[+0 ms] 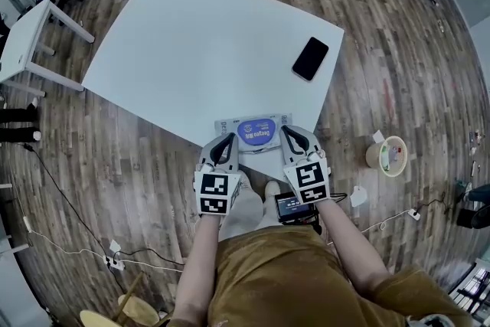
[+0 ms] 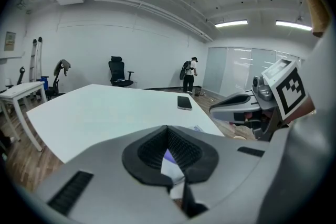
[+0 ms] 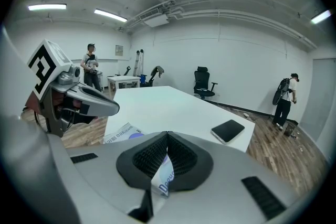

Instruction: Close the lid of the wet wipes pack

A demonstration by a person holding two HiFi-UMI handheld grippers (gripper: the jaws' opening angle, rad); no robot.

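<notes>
Pinches the left end of the wet wipes pack (image 1: 256,131) in the left gripper (image 2: 169,157), jaws narrowed onto the thin wrapper. Pinches the right end likewise in the right gripper (image 3: 164,165). Holds the pack at the near edge of the table (image 1: 176,50), toward the near right corner. Leaves broad white surface open beyond, with only a phone (image 1: 310,58) close to the right edge.

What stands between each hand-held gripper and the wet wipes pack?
Nothing visible does. The left hand-held gripper and the right hand-held gripper each have their jaws shut on one end of the wet wipes pack, at the near edge of the table. The phone lies well clear, farther back.
</notes>
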